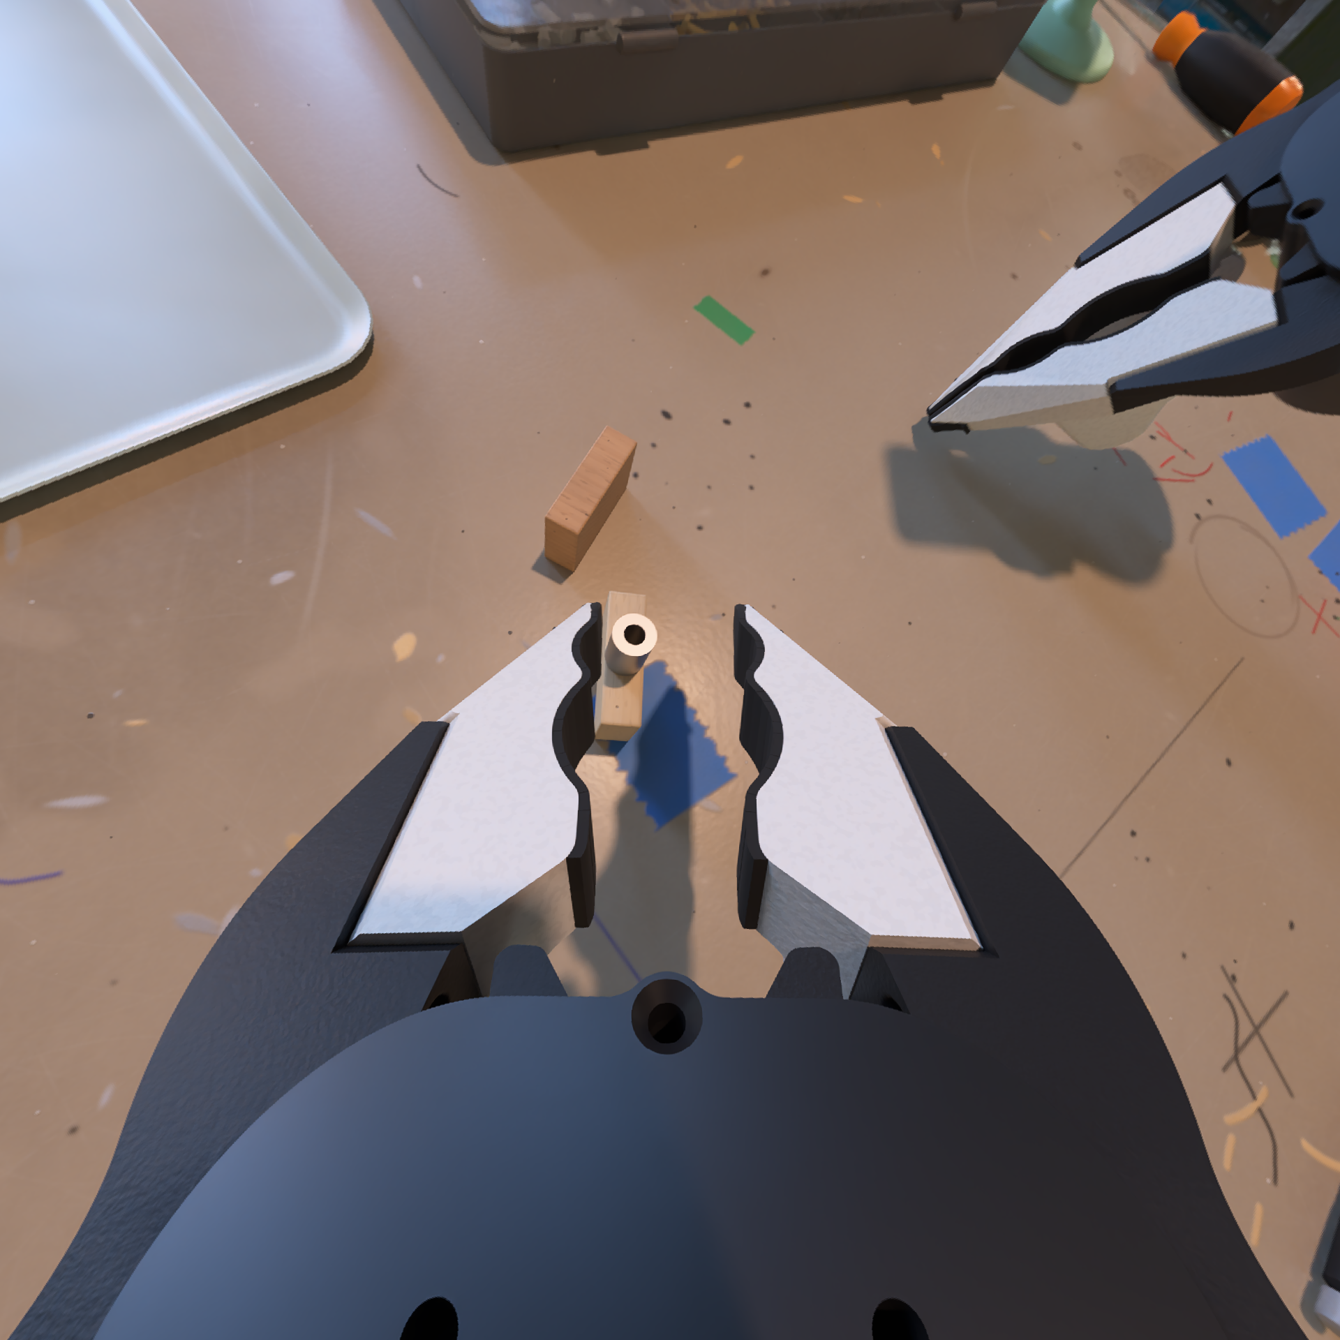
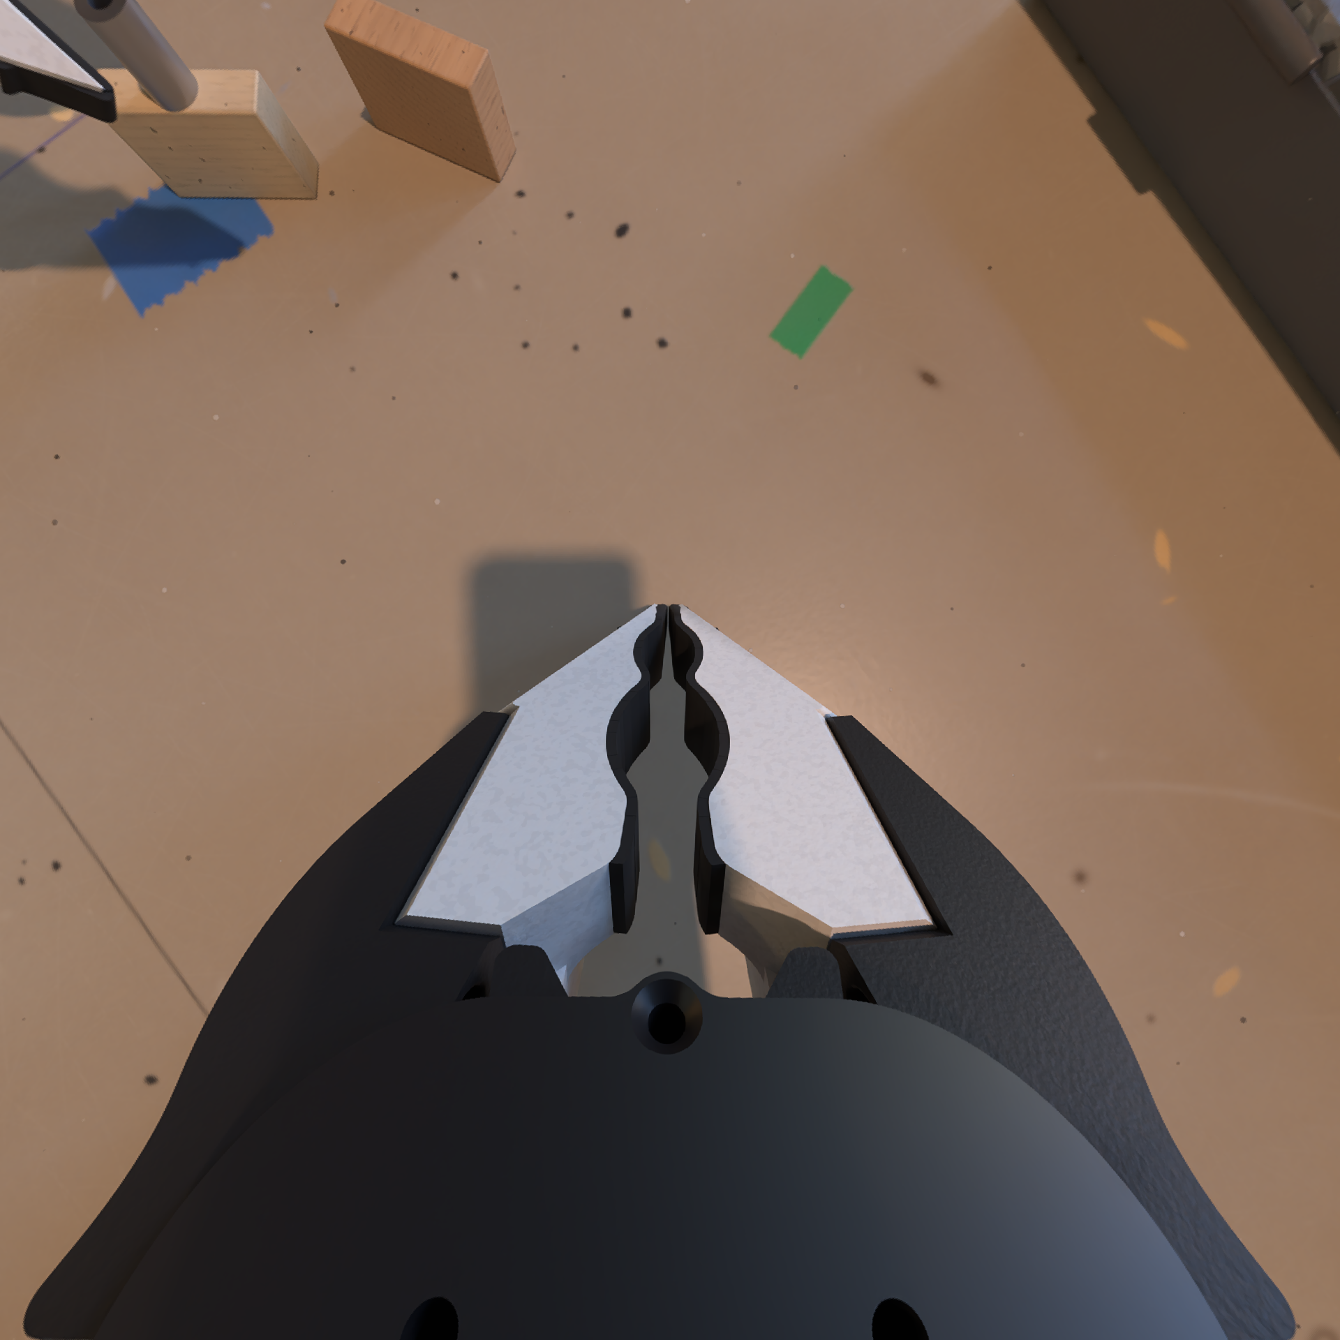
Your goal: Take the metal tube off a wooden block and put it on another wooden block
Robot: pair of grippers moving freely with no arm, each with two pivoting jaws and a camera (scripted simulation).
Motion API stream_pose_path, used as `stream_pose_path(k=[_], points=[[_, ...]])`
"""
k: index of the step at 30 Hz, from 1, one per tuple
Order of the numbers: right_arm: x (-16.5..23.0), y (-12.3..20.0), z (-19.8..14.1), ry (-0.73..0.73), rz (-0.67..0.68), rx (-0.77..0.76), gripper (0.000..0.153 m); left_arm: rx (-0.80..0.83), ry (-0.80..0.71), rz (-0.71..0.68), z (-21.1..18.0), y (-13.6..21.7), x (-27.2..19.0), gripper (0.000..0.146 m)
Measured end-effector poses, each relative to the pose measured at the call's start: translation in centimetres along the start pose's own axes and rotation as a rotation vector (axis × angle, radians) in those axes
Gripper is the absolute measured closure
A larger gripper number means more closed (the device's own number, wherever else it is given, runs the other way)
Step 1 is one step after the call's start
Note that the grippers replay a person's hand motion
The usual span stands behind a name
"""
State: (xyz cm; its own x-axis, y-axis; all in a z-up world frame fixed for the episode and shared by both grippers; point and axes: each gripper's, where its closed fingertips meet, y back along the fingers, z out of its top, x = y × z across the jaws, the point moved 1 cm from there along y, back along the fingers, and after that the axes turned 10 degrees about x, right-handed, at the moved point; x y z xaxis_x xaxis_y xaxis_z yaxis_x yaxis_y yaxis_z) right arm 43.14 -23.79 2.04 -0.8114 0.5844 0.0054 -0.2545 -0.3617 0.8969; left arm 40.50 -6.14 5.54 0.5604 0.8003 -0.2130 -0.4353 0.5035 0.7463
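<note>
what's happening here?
The left gripper, jaws open, is over the tube, which stands upright on the pale block; the tube sits near the left jaw, not gripped. The darker block lies just beyond, bare. The right gripper hangs shut off to the side.

Metal tube [image 1: 632, 644]: smooth, shiny | pale block [image 1: 621, 702]: matt grained wood | tray [image 1: 145, 254]: glossy white | tabletop [image 1: 870, 580]: matt, scuffed

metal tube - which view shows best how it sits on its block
The right wrist view: the metal tube appears side-on, standing on the pale wooden block, though its top is cropped. The left wrist view looks almost straight down its open end, between the open left gripper fingers, so the block is mostly hidden.
</note>
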Motion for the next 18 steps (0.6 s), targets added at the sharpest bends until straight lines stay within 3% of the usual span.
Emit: stream_pose_path(k=[10, 18], points=[[-0.35, 0.34, -0.13, 0.017, -0.023, 0.013, 0.147, 0.068, -0.054, 0.037, -0.86, -0.60, 1.04, 0.134], [-0.25, 0.16, -0.44, 0.009, 0.012, 0.022, 0.141, 0.081, -0.076, 0.032, -0.65, -0.86, 0.92, 0.134]])
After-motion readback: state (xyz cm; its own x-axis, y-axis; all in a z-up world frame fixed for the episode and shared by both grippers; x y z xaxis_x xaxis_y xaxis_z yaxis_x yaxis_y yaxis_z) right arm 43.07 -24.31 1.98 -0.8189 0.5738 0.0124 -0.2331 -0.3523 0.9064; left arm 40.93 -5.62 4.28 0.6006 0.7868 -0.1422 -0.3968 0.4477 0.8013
